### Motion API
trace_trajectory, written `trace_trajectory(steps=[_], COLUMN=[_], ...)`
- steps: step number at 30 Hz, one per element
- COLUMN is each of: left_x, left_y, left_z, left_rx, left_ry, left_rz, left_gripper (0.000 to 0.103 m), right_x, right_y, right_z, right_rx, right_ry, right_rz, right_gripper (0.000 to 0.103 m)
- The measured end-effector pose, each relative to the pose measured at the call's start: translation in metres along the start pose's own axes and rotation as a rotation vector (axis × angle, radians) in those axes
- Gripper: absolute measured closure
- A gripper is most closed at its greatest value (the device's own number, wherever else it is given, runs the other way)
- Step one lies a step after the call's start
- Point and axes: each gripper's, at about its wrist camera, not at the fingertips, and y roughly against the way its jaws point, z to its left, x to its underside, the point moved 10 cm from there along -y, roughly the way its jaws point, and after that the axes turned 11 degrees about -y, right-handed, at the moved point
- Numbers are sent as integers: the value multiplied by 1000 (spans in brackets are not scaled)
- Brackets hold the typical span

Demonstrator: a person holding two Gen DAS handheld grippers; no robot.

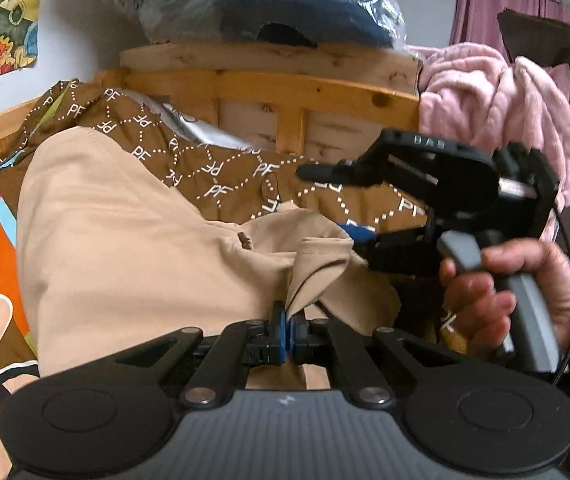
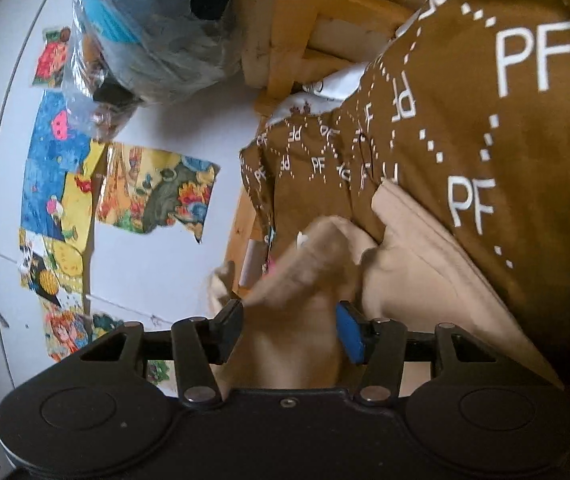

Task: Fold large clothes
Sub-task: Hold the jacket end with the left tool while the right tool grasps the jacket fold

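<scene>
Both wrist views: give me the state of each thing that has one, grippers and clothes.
left gripper: shut on a fold of the beige garment.
right gripper: open, beige cloth between its fingers, not clamped.
beige garment: partly folded, bunched at the grippers.
brown PF garment: spread out, unfolded, under the beige one.
pink blanket: crumpled in a heap against the wooden frame.

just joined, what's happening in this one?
A person is folding a beige garment on a bed, one handheld gripper per hand. The left gripper is shut, pinching an edge of the beige fabric. The right gripper, held in the person's hand, has its jaws open with beige cloth bunched between them, not clamped. A brown PF-print fabric lies behind it, against the wooden bed frame.
</scene>
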Motion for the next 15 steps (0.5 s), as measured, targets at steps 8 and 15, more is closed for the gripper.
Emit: trace_trajectory(steps=[8, 15], left_x=[1, -6], left_y=[-7, -15], left_z=[-5, -24], left_rx=[-2, 41], left_ry=[-36, -101], left_rz=[15, -3], left_gripper=[103, 103], right_x=[-8, -5], right_y=[5, -1], right_z=[-1, -7], right_rx=[38, 240], right_ry=[27, 260], right_rz=[-52, -104], right_gripper=[48, 91])
